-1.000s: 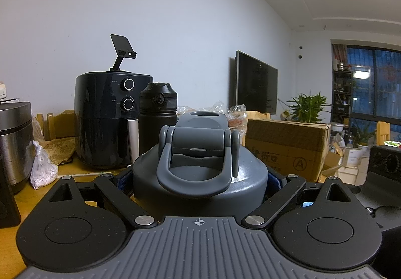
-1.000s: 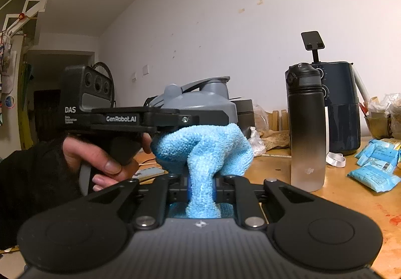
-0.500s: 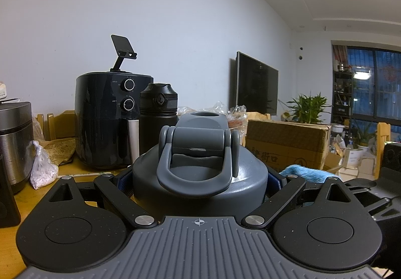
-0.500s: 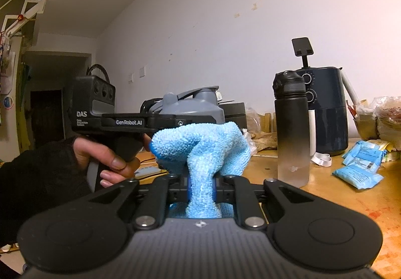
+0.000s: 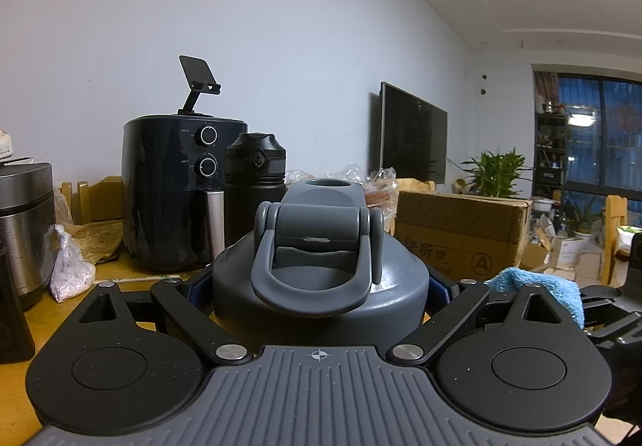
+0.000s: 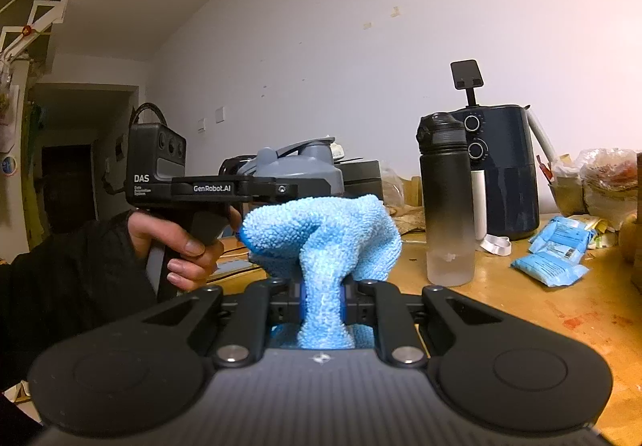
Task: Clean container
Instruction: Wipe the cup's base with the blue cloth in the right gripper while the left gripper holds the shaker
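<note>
My left gripper (image 5: 319,285) is shut on a grey shaker bottle (image 5: 317,269), gripping below its lid with the carry loop facing me. The same bottle's lid (image 6: 299,165) shows in the right wrist view, behind the left gripper's body (image 6: 208,187). My right gripper (image 6: 321,291) is shut on a light blue cloth (image 6: 321,233), which bunches up in front of the jaws and hides the bottle's body. The cloth (image 5: 537,285) also shows at the right of the left wrist view, close to the bottle; whether they touch cannot be told.
On the wooden table (image 6: 541,305) stand a black water bottle (image 6: 447,201), a dark air fryer (image 6: 505,173) with a phone stand on top, and blue packets (image 6: 557,249). A steel pot (image 5: 24,229), a cardboard box (image 5: 461,233) and plastic bags stand around.
My right gripper with the blue cloth has moved in towards the shaker bottle; the cloth now shows at the right of the left wrist view. The left gripper has held still.
</note>
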Action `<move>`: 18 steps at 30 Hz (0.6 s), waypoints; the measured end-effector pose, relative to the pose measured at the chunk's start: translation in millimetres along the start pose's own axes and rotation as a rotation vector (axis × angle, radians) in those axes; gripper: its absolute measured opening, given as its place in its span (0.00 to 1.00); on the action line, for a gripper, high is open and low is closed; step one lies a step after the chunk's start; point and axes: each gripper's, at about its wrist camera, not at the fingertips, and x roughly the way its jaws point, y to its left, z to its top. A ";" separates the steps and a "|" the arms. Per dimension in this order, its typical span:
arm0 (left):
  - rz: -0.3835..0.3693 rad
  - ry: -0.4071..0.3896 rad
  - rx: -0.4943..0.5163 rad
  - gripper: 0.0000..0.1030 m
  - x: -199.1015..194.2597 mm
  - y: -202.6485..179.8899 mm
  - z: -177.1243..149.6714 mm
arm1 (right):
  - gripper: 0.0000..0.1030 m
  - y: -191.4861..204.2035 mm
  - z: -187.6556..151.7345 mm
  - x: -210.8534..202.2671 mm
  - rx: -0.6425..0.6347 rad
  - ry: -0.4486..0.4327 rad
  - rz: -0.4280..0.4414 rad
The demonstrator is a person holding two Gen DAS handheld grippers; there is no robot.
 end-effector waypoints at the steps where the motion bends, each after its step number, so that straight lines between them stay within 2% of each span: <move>1: 0.000 0.000 0.000 0.93 -0.2 0.1 0.1 | 0.08 -0.2 -0.4 -1.3 0.001 0.001 -0.002; 12: 0.008 -0.010 0.006 0.93 -1.4 -0.9 -1.0 | 0.08 -2.1 -5.3 -3.8 0.012 0.013 -0.015; 14: 0.025 -0.011 0.012 0.95 -1.4 -2.3 -1.1 | 0.08 -2.3 -5.4 -3.2 0.013 0.015 -0.016; 16: 0.045 -0.011 0.016 1.00 -1.3 -3.8 -0.9 | 0.08 -2.7 -5.5 -2.8 0.015 0.017 -0.016; 18: 0.054 -0.012 0.017 1.00 -1.2 -4.7 -0.4 | 0.08 -2.9 -5.9 -2.9 0.016 0.017 -0.017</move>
